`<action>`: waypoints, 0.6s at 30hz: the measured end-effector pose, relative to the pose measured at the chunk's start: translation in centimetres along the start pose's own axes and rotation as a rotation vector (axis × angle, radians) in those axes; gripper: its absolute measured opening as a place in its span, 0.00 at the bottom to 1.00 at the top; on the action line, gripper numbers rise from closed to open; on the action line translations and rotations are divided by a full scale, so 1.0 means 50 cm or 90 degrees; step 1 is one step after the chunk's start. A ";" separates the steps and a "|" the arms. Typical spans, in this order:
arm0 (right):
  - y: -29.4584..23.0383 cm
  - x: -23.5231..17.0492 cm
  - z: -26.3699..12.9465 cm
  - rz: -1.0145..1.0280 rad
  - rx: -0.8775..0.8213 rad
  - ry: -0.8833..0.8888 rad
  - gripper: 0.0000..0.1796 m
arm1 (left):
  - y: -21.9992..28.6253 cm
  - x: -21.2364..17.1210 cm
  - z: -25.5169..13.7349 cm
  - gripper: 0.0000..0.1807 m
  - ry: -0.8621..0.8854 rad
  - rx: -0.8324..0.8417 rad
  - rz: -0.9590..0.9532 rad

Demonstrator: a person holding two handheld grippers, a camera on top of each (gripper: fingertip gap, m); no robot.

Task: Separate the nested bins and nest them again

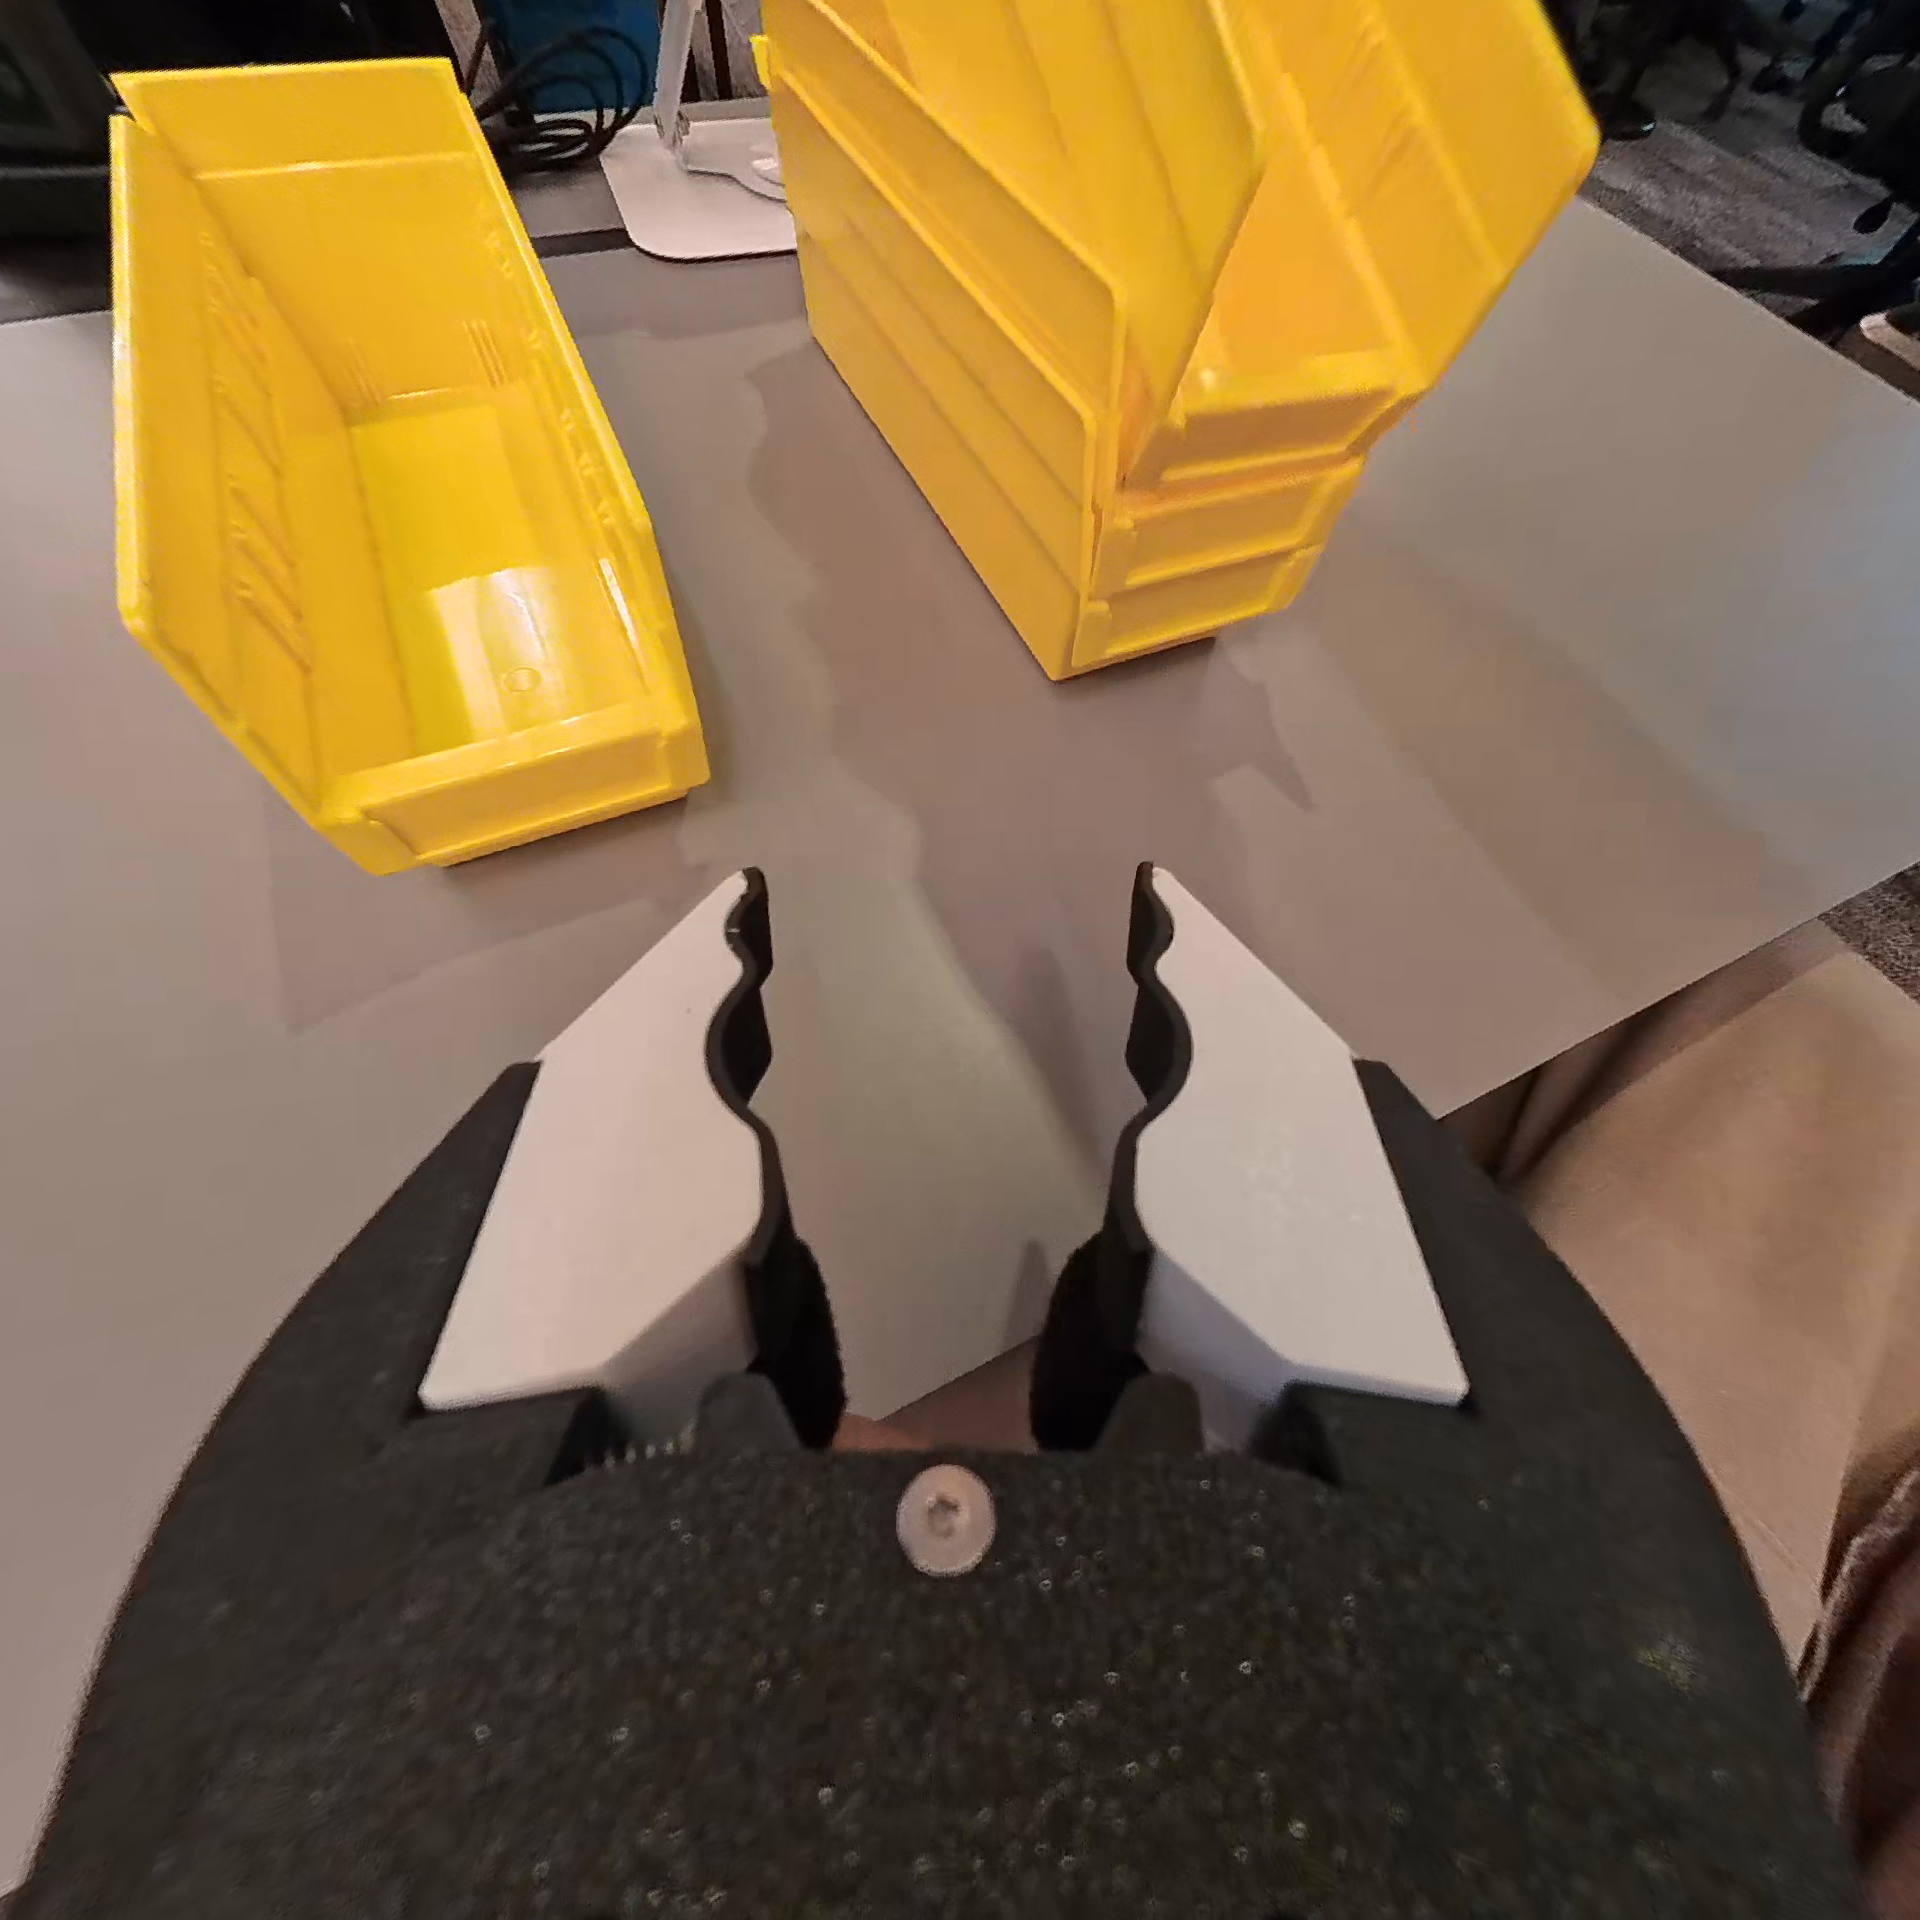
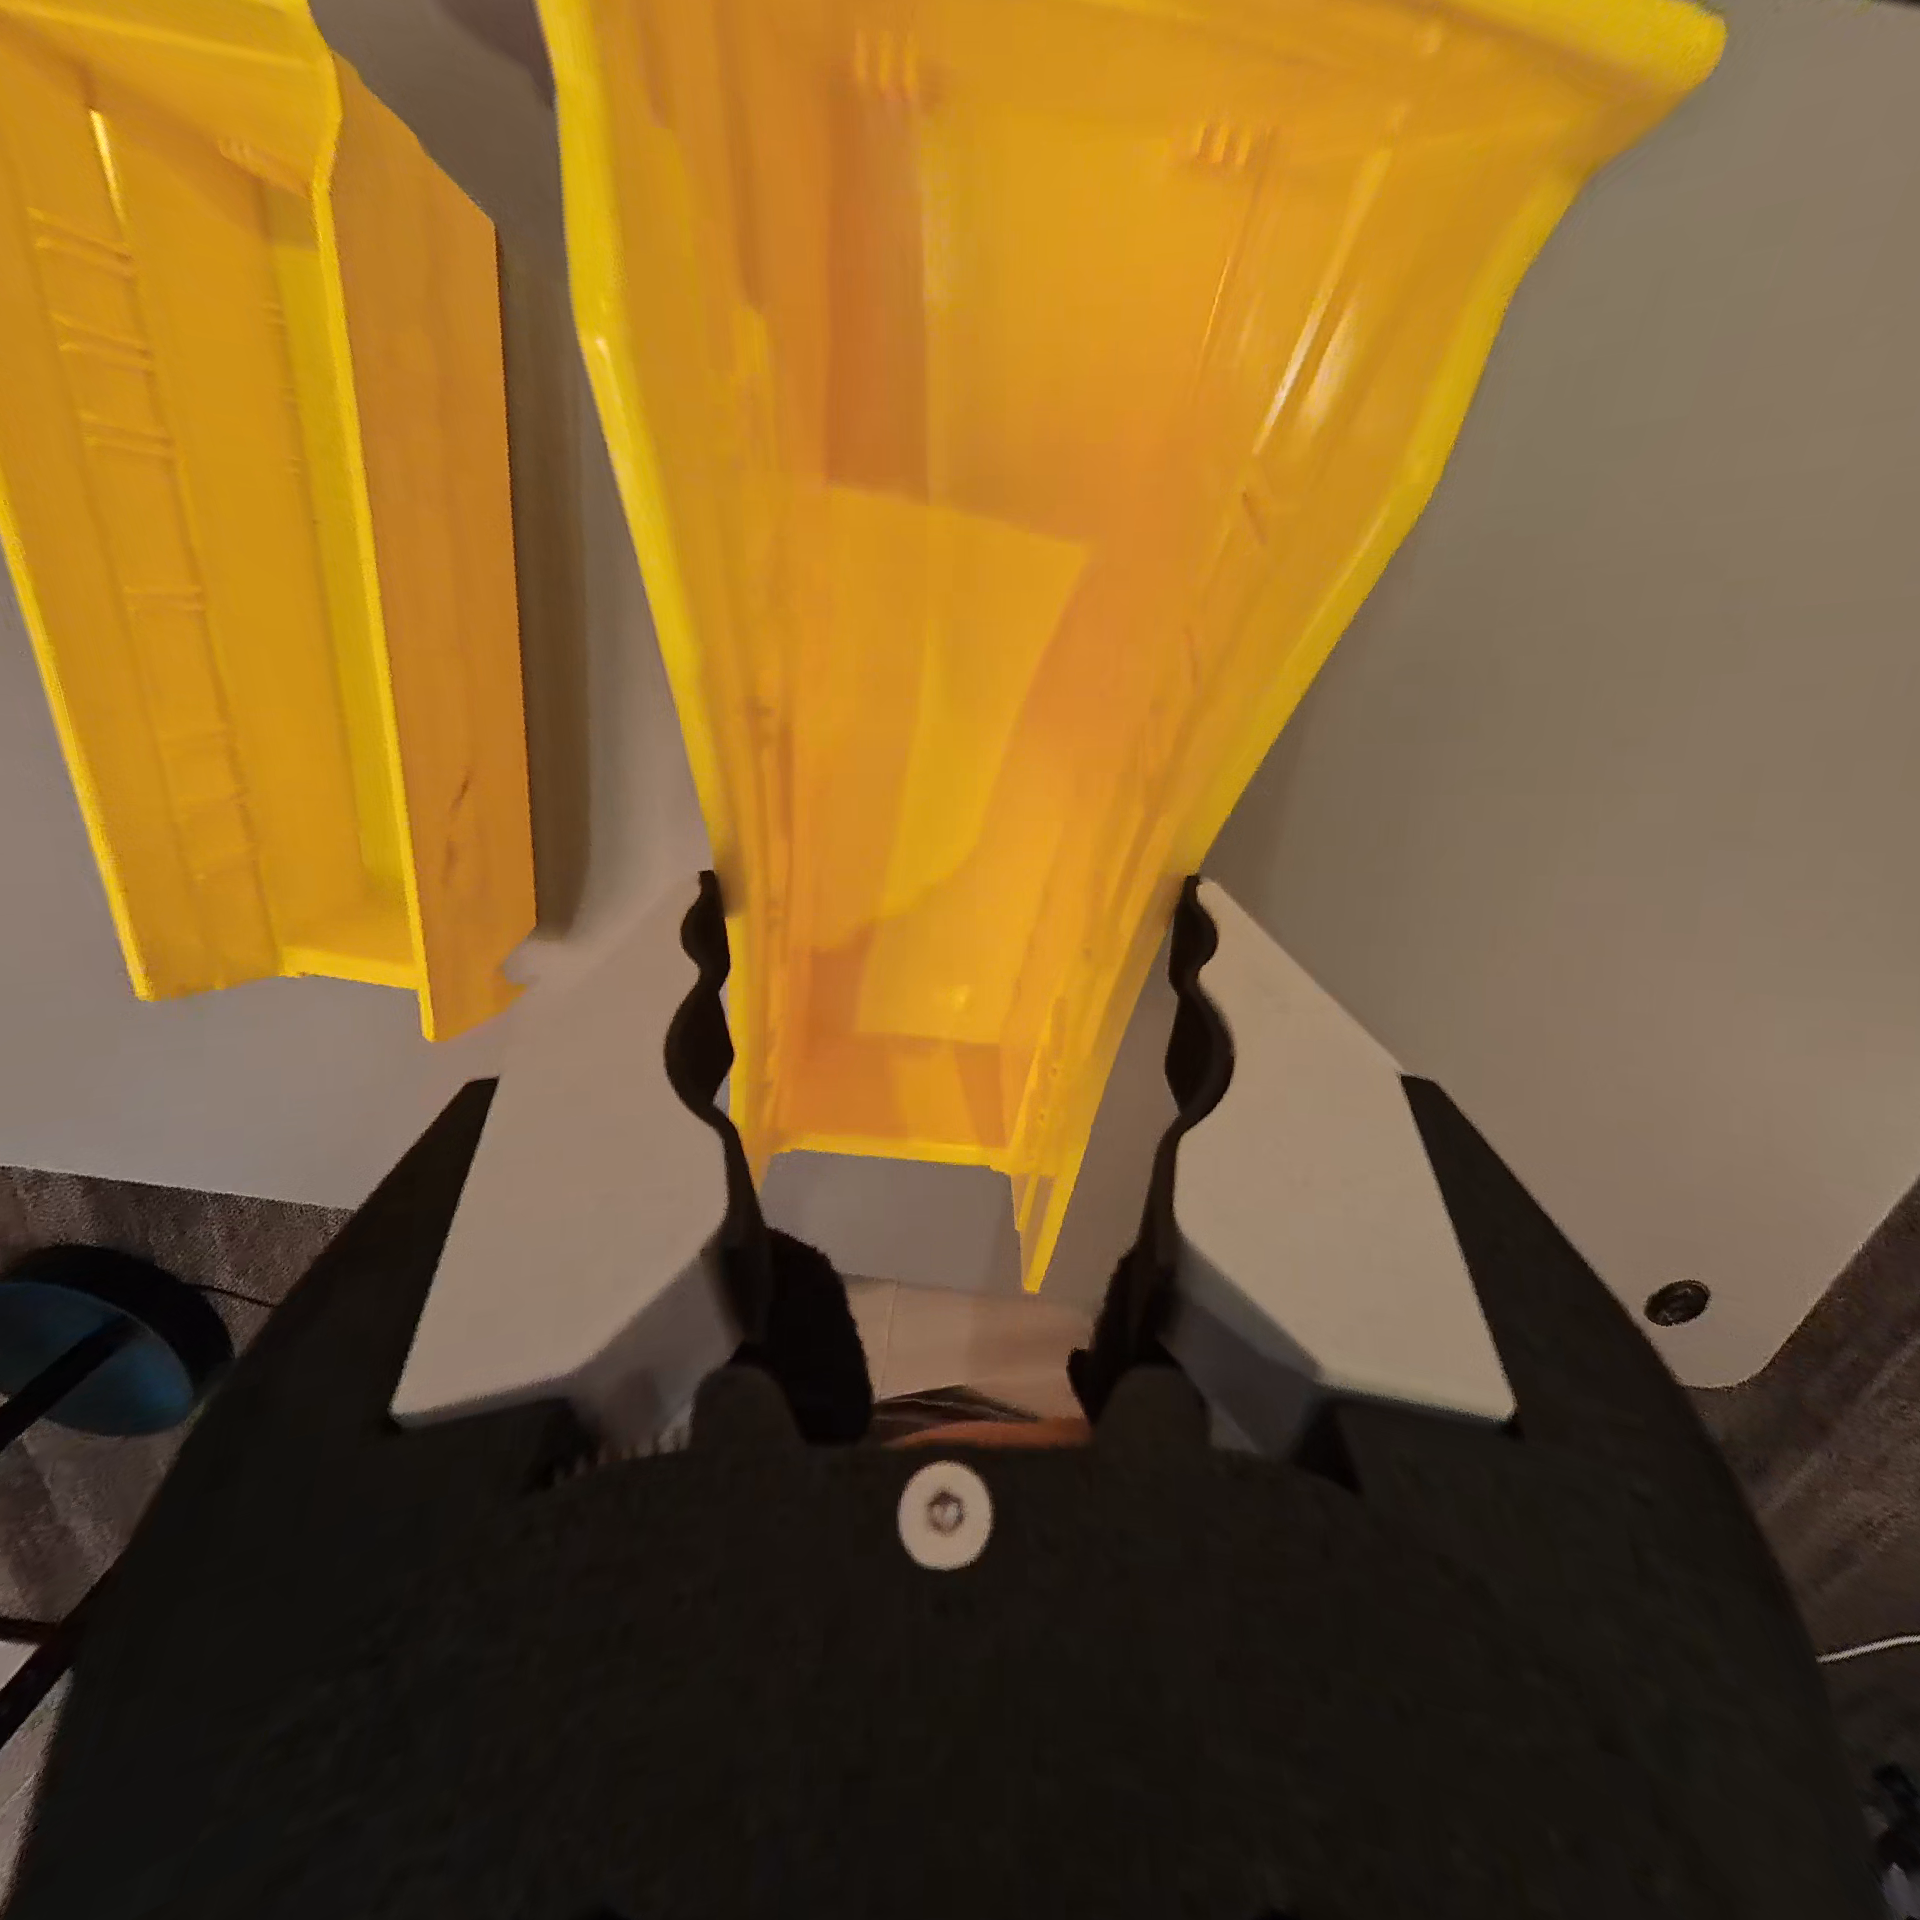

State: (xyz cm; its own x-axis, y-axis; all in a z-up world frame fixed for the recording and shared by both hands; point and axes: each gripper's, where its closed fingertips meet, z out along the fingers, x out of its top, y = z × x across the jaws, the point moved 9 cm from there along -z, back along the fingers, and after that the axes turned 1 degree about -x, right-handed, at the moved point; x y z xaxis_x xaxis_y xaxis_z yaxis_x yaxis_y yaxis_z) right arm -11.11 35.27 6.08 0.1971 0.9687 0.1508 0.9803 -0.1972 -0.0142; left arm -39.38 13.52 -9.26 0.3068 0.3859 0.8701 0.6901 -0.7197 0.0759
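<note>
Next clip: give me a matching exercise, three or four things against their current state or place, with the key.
Things:
1. single yellow bin
2. tilted top bin
3. left gripper
4. right gripper

States:
A. fingers either side of a bin's end
B. open over bare grey table
C. alone, flat on the table
D. one end raised above the nested stack

Pairs: 1-C, 2-D, 3-B, 4-A

Office, likely. Grey laminate table [image 1: 1558, 644], grey carpet floor [image 1: 1683, 177] at 1 o'clock, white monitor-stand base [image 1: 707, 197] plus black cables [image 1: 561, 94] at 12, office chair bases [image 1: 1766, 73] at 1–2.
</note>
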 end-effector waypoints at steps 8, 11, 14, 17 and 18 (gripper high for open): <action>0.040 -0.064 -0.147 0.024 0.017 0.064 0.48 | 0.016 -0.001 0.001 0.37 -0.005 -0.003 0.016; 0.069 -0.084 -0.209 0.025 0.014 0.088 0.48 | 0.026 -0.003 -0.005 0.37 -0.002 0.002 0.027; 0.114 -0.103 -0.243 0.022 -0.023 0.089 0.48 | 0.031 -0.006 -0.010 0.37 -0.001 0.004 0.032; 0.165 -0.113 -0.237 0.023 -0.037 0.072 0.48 | 0.031 -0.009 -0.010 0.37 -0.006 0.007 0.034; 0.184 -0.114 -0.226 0.026 -0.037 0.063 0.48 | 0.030 -0.011 -0.010 0.37 -0.009 0.008 0.034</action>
State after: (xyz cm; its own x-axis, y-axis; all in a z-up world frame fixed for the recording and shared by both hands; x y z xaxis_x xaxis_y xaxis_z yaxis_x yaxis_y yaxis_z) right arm -3.41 26.22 16.26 0.2310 0.9408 0.2481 0.9684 -0.2469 0.0345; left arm -38.84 11.96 -9.39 0.3523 0.3550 0.8659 0.6811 -0.7318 0.0230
